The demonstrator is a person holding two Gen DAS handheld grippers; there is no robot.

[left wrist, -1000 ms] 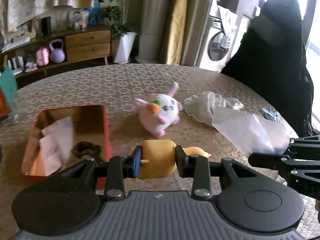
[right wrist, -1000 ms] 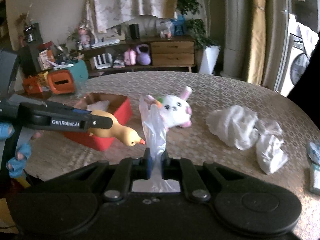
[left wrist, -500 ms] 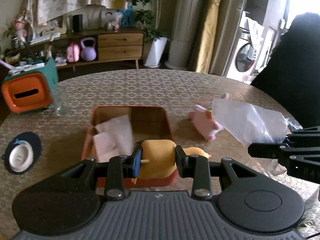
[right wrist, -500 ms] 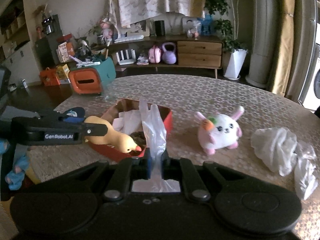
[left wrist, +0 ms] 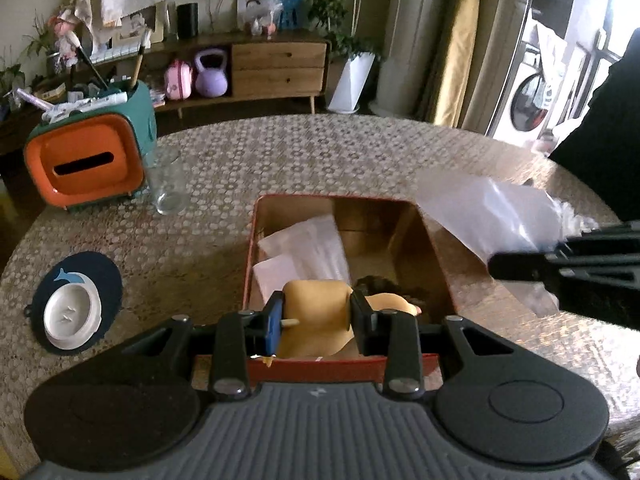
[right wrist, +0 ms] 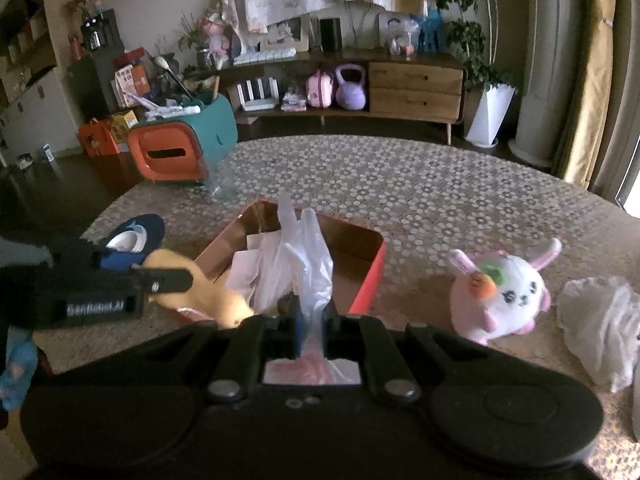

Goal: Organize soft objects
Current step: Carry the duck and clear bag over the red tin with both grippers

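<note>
Left wrist view: the left tool (left wrist: 318, 318) is clamped on a yellow duck (left wrist: 316, 326), held over the near end of the red box (left wrist: 436, 268) at 6 o'clock. White papers (left wrist: 308, 248) lie inside. The right tool (left wrist: 568, 268), at 3 o'clock, grips a clear bag (left wrist: 488, 212).

Right wrist view: the right tool (right wrist: 312, 322) is closed on the bag (right wrist: 304, 264), above the box (right wrist: 368, 276). The duck (right wrist: 212, 296) is at 9 o'clock, a bunny (right wrist: 500, 296) on the bench (right wrist: 420, 184) at 3 o'clock.
</note>
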